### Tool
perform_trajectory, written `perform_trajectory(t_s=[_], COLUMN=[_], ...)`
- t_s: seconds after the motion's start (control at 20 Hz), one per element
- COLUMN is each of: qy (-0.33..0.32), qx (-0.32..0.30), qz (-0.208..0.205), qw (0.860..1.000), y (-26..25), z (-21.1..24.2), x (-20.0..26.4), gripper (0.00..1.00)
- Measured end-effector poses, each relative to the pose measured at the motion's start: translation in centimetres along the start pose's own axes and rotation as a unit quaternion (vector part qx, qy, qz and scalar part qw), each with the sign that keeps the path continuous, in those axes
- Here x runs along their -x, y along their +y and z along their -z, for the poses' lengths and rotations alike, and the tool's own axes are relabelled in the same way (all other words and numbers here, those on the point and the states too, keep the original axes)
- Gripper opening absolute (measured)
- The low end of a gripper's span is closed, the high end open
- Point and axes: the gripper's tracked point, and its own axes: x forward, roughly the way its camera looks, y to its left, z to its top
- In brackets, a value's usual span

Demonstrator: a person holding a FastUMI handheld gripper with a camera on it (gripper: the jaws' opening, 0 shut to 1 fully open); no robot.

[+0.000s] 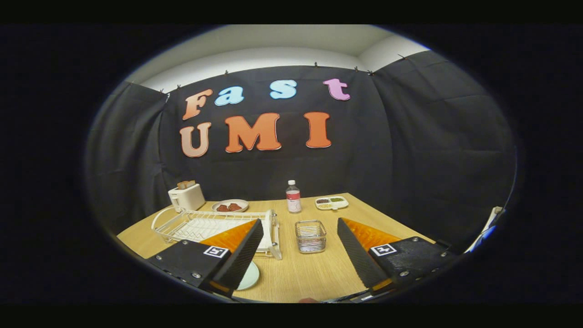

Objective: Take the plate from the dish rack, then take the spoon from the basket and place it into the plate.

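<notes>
With the pale plate already lying on the table just in front of the dish rack, we judge the spoon step is in hand: our gripper, jaws wide apart and empty, must next advance to the wire basket beside the rack.
</notes>
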Motion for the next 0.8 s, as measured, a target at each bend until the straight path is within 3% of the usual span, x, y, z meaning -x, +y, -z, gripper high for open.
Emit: perform_trajectory(t_s=[0.8], qy=[-0.043], qx=[0.031], qz=[-0.007], qw=[0.999], y=[0.2], z=[-1.2], x=[0.1], gripper=[0.97])
